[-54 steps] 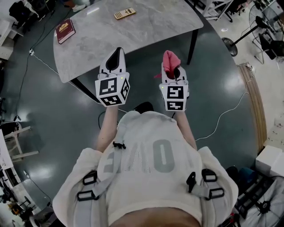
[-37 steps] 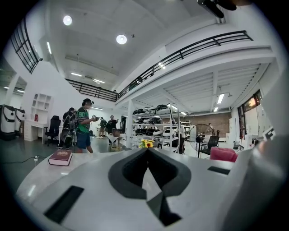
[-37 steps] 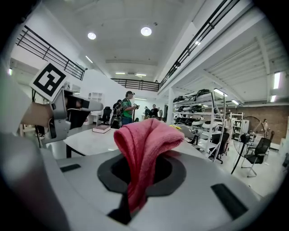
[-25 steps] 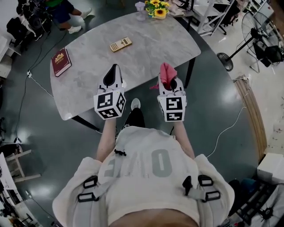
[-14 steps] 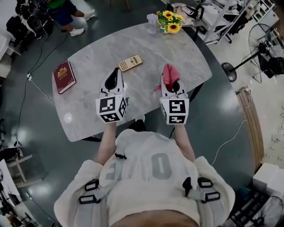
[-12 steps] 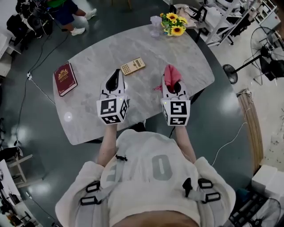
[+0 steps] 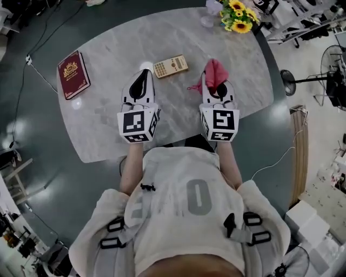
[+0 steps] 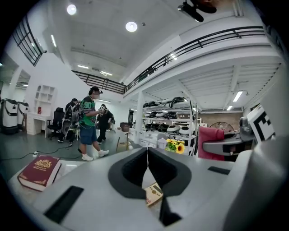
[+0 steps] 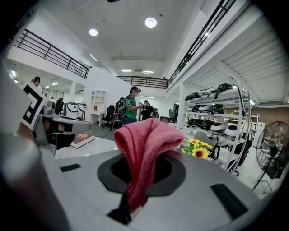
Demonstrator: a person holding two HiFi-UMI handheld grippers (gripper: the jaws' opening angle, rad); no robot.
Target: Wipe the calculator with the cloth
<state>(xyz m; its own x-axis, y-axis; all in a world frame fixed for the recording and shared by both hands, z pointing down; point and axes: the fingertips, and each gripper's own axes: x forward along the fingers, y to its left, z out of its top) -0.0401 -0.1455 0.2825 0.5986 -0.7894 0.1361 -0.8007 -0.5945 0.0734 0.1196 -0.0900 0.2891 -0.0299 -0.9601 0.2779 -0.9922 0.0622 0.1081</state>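
Note:
A tan calculator (image 7: pixel 171 66) lies on the grey marble table (image 7: pixel 108 135), just beyond and between my two grippers. Through the left gripper view its corner (image 8: pixel 153 194) shows below the jaws. My left gripper (image 7: pixel 144 77) hovers over the table near the calculator's left end, shut and empty, its jaws meeting in a thin line (image 8: pixel 147 155). The right gripper (image 7: pixel 215 81) is shut on a pink cloth (image 7: pixel 215 73), which bunches up and droops over the jaws (image 9: pixel 143 153) to the calculator's right.
A dark red book (image 7: pixel 73 74) lies at the table's left end. A glass vase (image 7: pixel 208 20) with yellow flowers (image 7: pixel 240 10) stands at the far right edge. A cable (image 7: pixel 270 157) runs over the floor. People (image 8: pixel 89 122) stand in the room beyond the table.
The person has walked up to the table. Both grippers have moved forward over the tabletop and now sit close beside the calculator. The pink cloth stays clamped in the right gripper.

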